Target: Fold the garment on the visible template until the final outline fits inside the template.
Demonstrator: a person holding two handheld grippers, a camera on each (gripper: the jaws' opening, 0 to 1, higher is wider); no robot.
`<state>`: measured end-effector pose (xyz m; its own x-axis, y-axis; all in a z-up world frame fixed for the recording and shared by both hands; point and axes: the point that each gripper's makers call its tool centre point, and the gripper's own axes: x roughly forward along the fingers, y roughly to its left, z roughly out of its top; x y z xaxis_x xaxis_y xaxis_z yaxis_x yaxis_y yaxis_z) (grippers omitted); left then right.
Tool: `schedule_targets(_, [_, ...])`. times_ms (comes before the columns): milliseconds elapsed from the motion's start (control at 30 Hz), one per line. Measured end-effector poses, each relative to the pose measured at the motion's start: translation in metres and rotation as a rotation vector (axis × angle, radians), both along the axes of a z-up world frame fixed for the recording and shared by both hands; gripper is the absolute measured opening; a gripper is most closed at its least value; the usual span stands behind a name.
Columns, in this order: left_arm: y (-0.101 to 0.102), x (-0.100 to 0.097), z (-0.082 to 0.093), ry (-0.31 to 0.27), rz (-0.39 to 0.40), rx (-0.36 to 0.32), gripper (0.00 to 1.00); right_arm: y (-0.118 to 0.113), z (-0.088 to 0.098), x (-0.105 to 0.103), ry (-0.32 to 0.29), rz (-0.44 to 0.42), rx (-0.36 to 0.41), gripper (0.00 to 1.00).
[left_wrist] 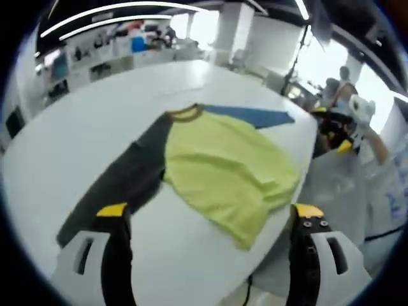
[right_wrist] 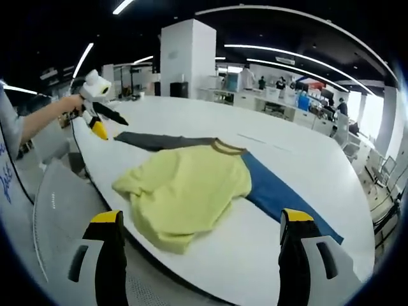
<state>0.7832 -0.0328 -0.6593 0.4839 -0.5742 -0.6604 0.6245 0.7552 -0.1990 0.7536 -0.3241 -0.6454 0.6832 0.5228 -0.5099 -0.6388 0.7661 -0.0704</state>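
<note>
The large white table (left_wrist: 95, 121) took up most of both views, and wide bare surface was seen beyond the garment on its far side, so room for sweeping a sleeve across was judged ample there. The near edge was a different matter: the yellow-green body of the garment (left_wrist: 223, 169) lay close to that edge, with its rumpled hem seen almost at the rim in the right gripper view (right_wrist: 185, 191). No template outline could be made out on the table in either view.

The garment was spread flat, brown collar (left_wrist: 185, 113) pointing away from the near edge, the dark grey sleeve (left_wrist: 121, 185) stretched out to one side and the blue sleeve (right_wrist: 280, 194) to the other. No fold was judged to have been made yet.

For the step in hand, it was judged that each sleeve should be pinched near its cuff and carried inward over the body, and the bunched hem smoothed first so that nothing was dragged off the rim.

The left gripper (left_wrist: 210, 213) was held above the hem with its jaws wide apart, clamped on nothing. The right gripper (right_wrist: 197, 223) was likewise held spread and empty over the near edge.
</note>
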Motion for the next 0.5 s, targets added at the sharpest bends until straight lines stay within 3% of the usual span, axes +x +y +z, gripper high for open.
schedule_targets(133, [-0.012,-0.012,-0.004,0.001,-0.019,0.005,1.00,-0.002,-0.011,0.001,0.038,0.013,-0.003,1.00])
schedule_targets(267, [-0.014,-0.019,-0.021,0.094,0.052,-0.052,1.00,0.001,-0.016,0.002,0.056,0.034,-0.006,1.00])
schedule_targets(400, [-0.020,-0.025,-0.031,0.090,0.042,-0.032,0.99,0.002,-0.019,0.004,0.061,0.046,-0.018,1.00])
schedule_targets(500, [-0.026,-0.026,-0.032,0.086,0.049,-0.056,0.99,0.003,-0.021,0.004,0.069,0.051,-0.021,1.00])
